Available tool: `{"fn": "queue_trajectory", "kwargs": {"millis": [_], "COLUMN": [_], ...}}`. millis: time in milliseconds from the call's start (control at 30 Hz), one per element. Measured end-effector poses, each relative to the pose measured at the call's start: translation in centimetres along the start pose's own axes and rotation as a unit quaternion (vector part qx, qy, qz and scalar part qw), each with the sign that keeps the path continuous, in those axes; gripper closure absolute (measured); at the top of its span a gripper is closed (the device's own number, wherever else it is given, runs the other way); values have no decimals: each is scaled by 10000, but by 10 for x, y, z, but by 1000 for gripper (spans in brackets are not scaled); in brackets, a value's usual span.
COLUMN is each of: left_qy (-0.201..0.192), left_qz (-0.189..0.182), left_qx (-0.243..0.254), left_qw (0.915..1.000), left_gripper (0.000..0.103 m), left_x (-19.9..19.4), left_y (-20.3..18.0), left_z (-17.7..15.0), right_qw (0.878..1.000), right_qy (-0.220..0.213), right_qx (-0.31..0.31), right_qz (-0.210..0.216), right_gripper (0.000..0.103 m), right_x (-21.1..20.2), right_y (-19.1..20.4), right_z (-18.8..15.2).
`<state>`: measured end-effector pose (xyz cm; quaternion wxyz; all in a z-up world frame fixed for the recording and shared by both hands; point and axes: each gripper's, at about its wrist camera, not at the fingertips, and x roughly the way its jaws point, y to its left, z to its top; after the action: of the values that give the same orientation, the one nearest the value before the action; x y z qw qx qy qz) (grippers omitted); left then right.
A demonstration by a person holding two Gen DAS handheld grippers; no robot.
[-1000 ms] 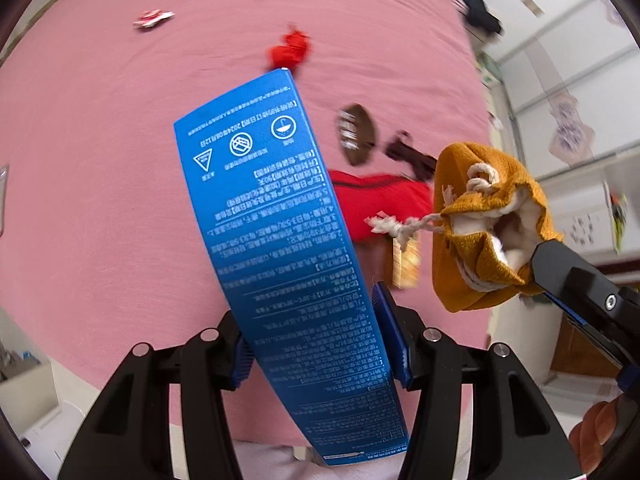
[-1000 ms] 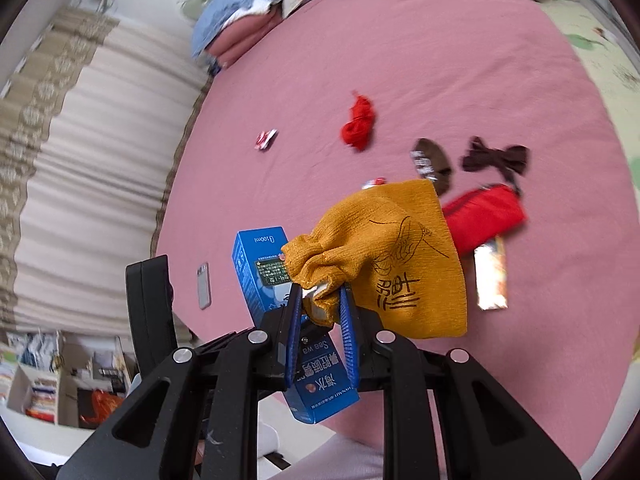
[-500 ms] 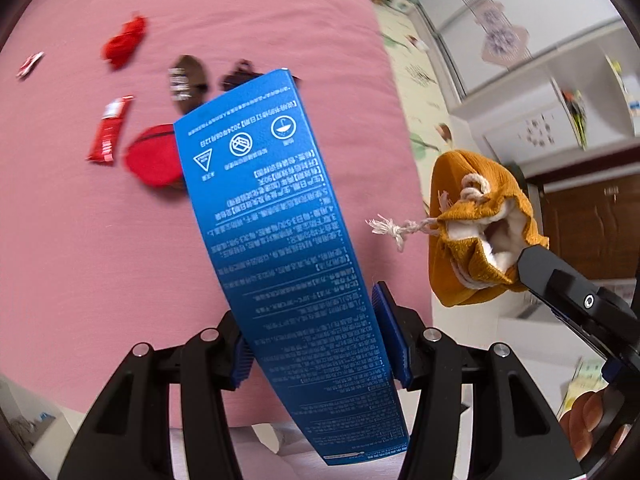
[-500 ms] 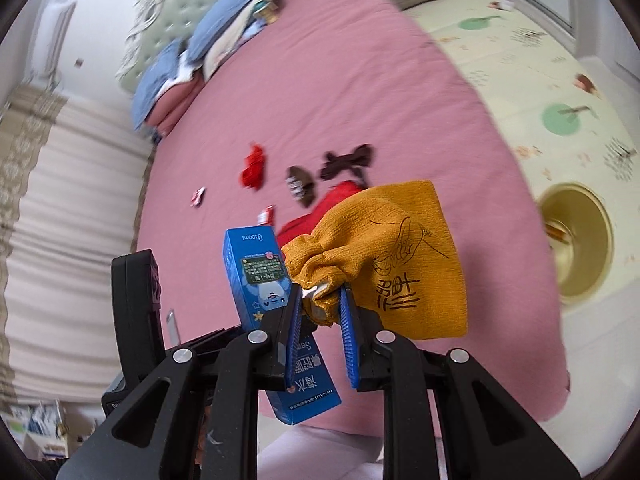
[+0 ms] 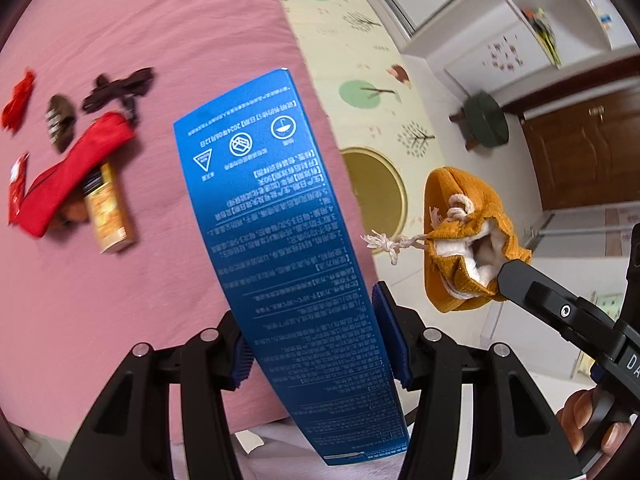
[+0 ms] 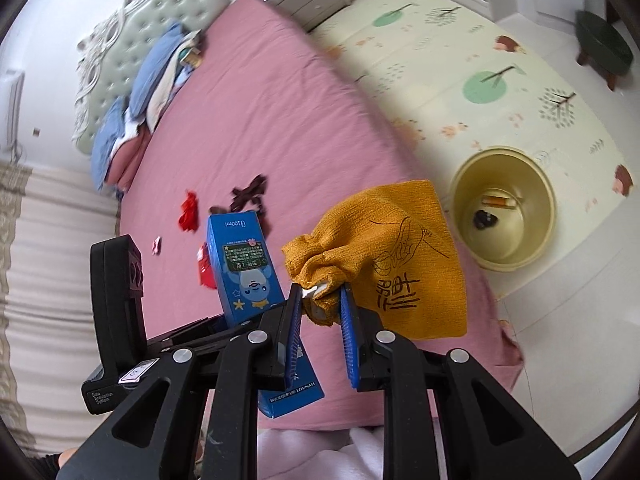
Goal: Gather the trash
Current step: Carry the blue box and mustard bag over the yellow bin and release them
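Left gripper jaws clamped on tall blue carton, held over edge of pink bed. Right gripper jaws narrow, pinching gathered mouth of mustard drawstring pouch. Gold bin on floor mat beside bed, scraps inside. Red pouch, wrappers scattered on bed.

Home bedroom: pink-sheeted bed, tufted headboard, play mat.

My right gripper pinches the gathered neck of a mustard-yellow drawstring cloth pouch; beside it, a tall blue cardboard carton. A round gold waste bin sits on the floor mat.
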<state>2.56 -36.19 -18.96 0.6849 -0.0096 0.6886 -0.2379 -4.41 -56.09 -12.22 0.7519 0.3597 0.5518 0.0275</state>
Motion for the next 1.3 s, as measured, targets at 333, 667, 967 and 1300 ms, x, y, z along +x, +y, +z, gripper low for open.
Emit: {"fn": "queue_trajectory", "kwargs": {"millis": [333,667,967,1300], "left_qy": [453,762,677,571], "left_qz": [-59,-143,-320,-51], "left_qx": [487,1177,1366,1373], "left_qw": [9978,9900,9878,9889], "left_gripper": [50,50,9,9], "left_x": [49,104,116,99], "left_y": [-57,-120,-151,-139], "left_z": [34,74,104,105], "right_qw": [9981,9939,9874,9882], "right_qy": [-222,-327,-761,-725], "right_qx": [522,944,1258,1181], "right_qz": [-247,-476,-579,-659], "right_gripper": [84,84,59,59], "right_x": [-18,-21,-49,-43], "right_y": [-72,-133,-167,-160], "right_z": [27,63,98,104]}}
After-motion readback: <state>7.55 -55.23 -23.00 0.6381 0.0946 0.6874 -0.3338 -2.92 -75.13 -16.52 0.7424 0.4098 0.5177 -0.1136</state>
